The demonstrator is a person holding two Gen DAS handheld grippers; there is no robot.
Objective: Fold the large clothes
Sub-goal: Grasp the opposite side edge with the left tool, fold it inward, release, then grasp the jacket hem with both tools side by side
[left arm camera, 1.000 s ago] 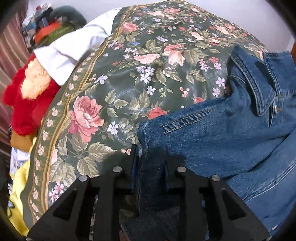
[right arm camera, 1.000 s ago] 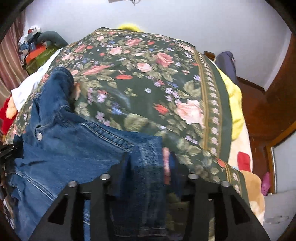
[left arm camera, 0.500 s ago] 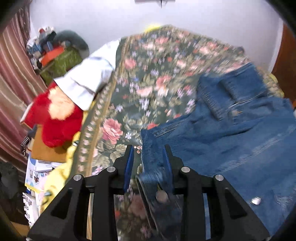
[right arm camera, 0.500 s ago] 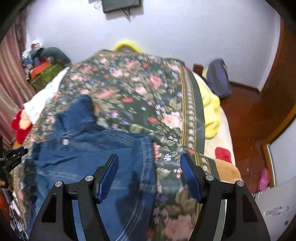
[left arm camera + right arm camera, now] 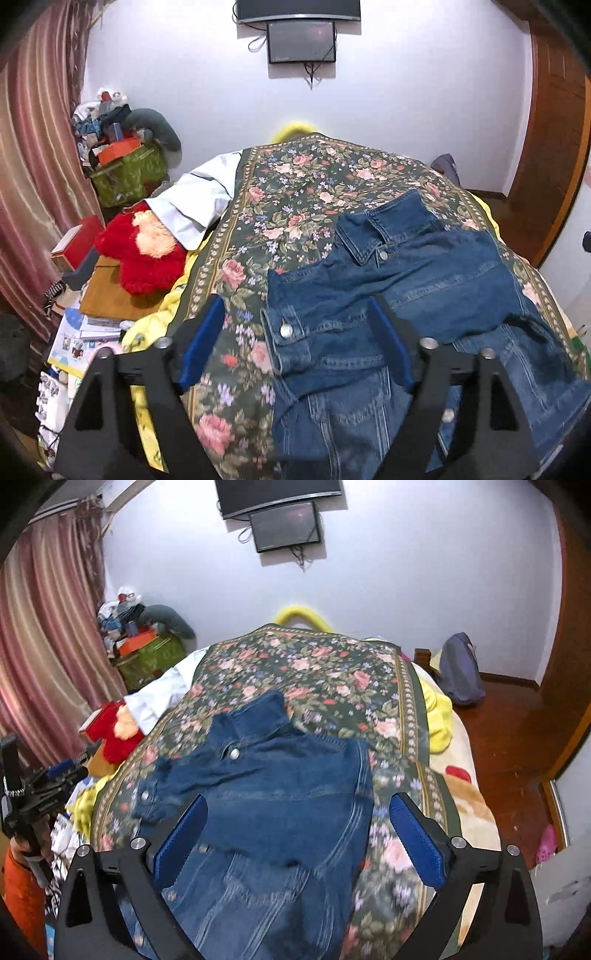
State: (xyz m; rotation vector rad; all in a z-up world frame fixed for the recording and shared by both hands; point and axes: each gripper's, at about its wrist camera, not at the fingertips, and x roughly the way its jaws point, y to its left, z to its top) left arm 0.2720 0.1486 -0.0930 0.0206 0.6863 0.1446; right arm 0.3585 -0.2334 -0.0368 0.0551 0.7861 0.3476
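A stiff, seamed denim jacket is lying crumpled, collar away from the cameras, on the floral bedspread. Both the left gripper and right gripper, jaws just widened and holding nothing, are hovering above the jacket's near half. Bare flowered cloth is stretching beyond the collar toward the far edge.

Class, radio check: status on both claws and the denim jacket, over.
Left claw and right claw open, jaws just opened, nothing gripped. Denim jacket lying on floral bedspread, sleeves folded in. Nothing in the way.
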